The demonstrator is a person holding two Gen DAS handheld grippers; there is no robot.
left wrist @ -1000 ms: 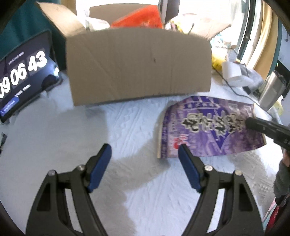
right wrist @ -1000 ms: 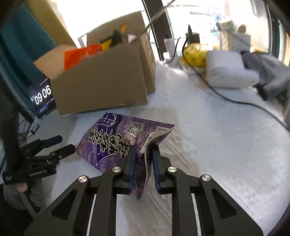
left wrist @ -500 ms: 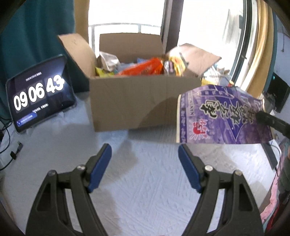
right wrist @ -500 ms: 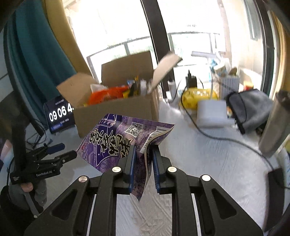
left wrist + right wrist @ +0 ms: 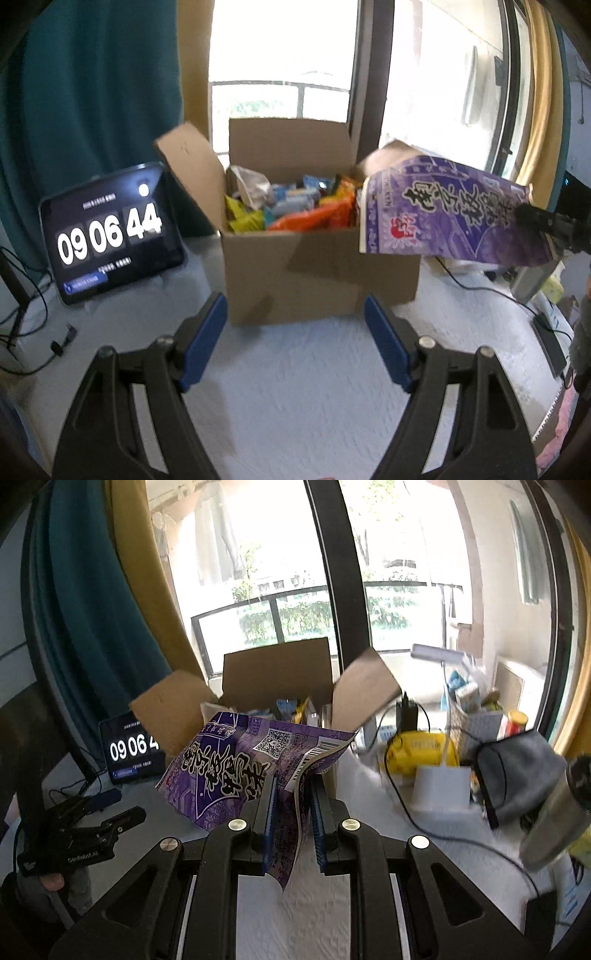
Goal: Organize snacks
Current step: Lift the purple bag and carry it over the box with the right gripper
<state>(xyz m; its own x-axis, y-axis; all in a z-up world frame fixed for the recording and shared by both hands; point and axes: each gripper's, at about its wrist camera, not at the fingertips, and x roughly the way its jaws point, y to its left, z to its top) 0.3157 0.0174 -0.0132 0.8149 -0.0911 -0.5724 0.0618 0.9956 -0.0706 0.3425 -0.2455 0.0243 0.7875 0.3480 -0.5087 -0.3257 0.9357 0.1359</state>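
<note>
A flat purple snack bag (image 5: pixel 236 764) hangs in the air, and my right gripper (image 5: pixel 291 786) is shut on its near edge. In the left wrist view the same purple snack bag (image 5: pixel 450 218) floats beside the right front corner of an open cardboard box (image 5: pixel 317 280), with the right gripper (image 5: pixel 532 216) at its right end. The cardboard box (image 5: pixel 277 672) holds several colourful snack packets (image 5: pixel 295 214). My left gripper (image 5: pixel 295 314) stands open in front of the box with nothing between its blue pads. The left gripper (image 5: pixel 110 812) also shows low on the left of the right wrist view.
A tablet showing a clock (image 5: pixel 110 232) leans left of the box. Cables (image 5: pixel 29 332) trail at the left edge. On the right lie a yellow pouch (image 5: pixel 421 753), a white box (image 5: pixel 443 786), a grey cloth (image 5: pixel 517 775) and a steel flask (image 5: pixel 554 819). White textured cloth (image 5: pixel 295 387) covers the table.
Both grippers have risen. The purple bag left the table and now hangs level with the box's top. The box's inside has come into view.
</note>
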